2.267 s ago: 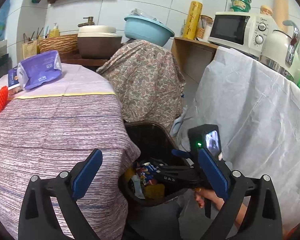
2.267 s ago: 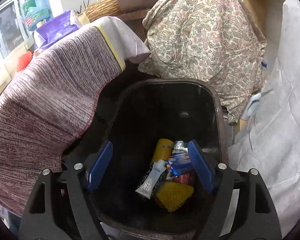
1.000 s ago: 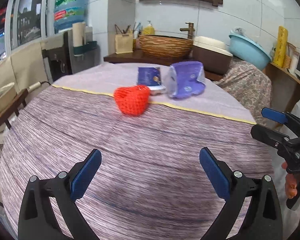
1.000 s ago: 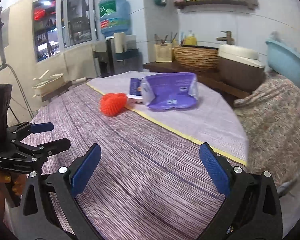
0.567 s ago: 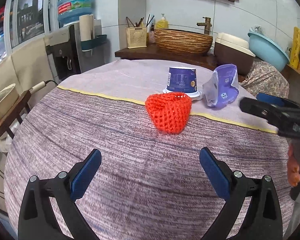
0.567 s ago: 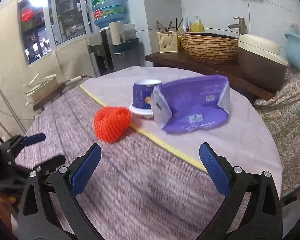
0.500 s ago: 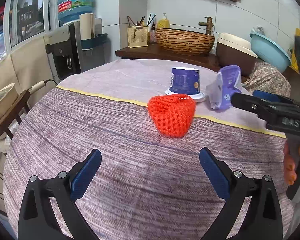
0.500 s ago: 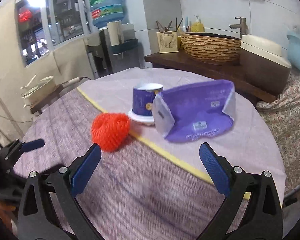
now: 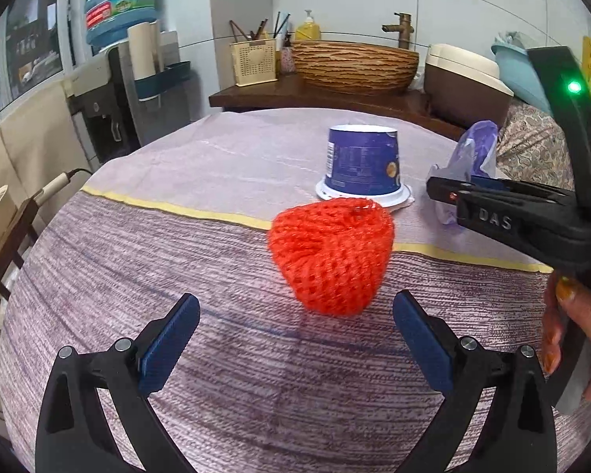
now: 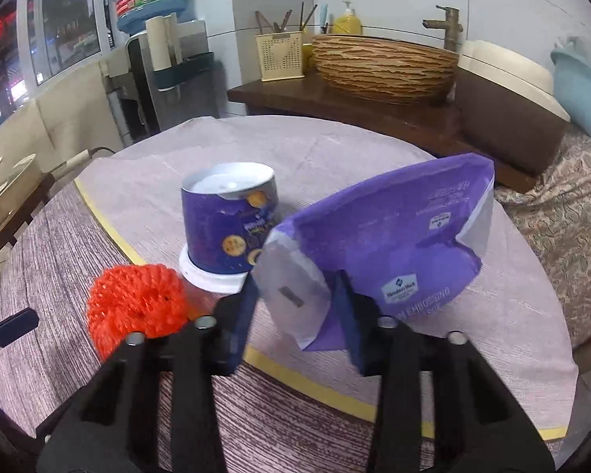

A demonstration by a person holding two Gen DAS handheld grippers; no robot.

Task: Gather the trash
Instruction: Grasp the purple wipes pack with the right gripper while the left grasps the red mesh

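An orange foam net lies on the striped tablecloth, just ahead of my left gripper, which is open and holds nothing. Behind the net stands an upside-down purple cup. In the right wrist view, my right gripper is closing on the grey-white end of a purple bag, with the pads against both its sides. The cup and net sit left of the bag. The left wrist view shows the right gripper coming in from the right, a hand on its handle.
Behind the table a wooden counter carries a woven basin, a utensil holder and a brown-and-cream pot. A water dispenser stands at the far left. A paisley-covered object sits off the table's right side.
Both grippers moved forward toward the trash on the table. The right gripper's jaws went from wide open to closed in on the end of the purple bag. The left gripper stayed open.
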